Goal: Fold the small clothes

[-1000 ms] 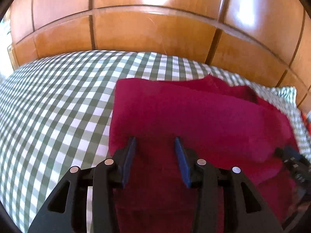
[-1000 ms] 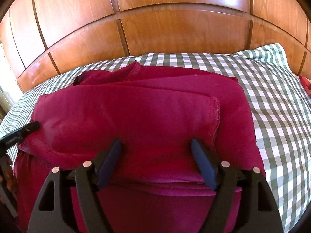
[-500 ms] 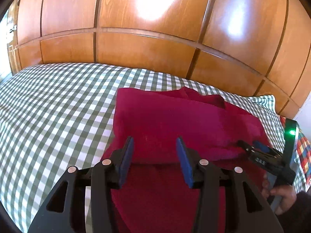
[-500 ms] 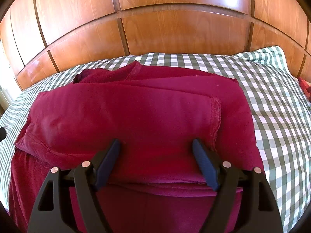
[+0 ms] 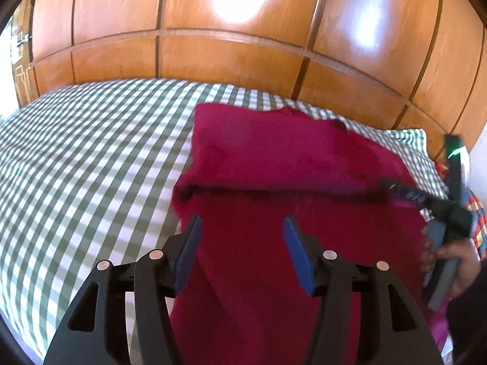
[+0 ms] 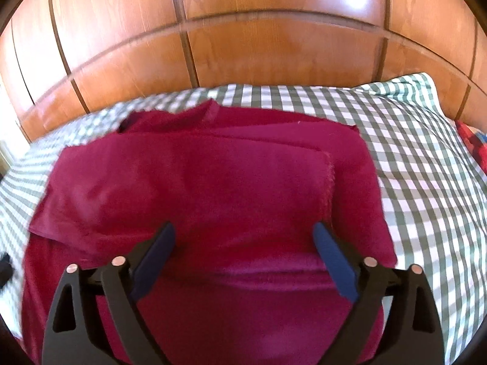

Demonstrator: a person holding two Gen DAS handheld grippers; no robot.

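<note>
A dark red garment (image 5: 274, 164) lies partly folded on the green-and-white checked bed; its upper part is folded over the lower part. It also fills the right wrist view (image 6: 213, 194), neckline at the far side. My left gripper (image 5: 242, 225) is open and empty, held above the garment's near left part. My right gripper (image 6: 243, 232) is open wide and empty above the garment's near part. The right gripper also shows in the left wrist view (image 5: 404, 193), held by a hand at the garment's right edge.
The checked bed cover (image 5: 85, 158) spreads to the left and continues to the right (image 6: 426, 158). A wooden panelled headboard (image 5: 231, 60) stands right behind the bed. A colourful checked cloth (image 6: 471, 140) lies at the far right edge.
Both grippers have pulled back and up from the garment. The left gripper has opened wider. The folded garment has stayed in place.
</note>
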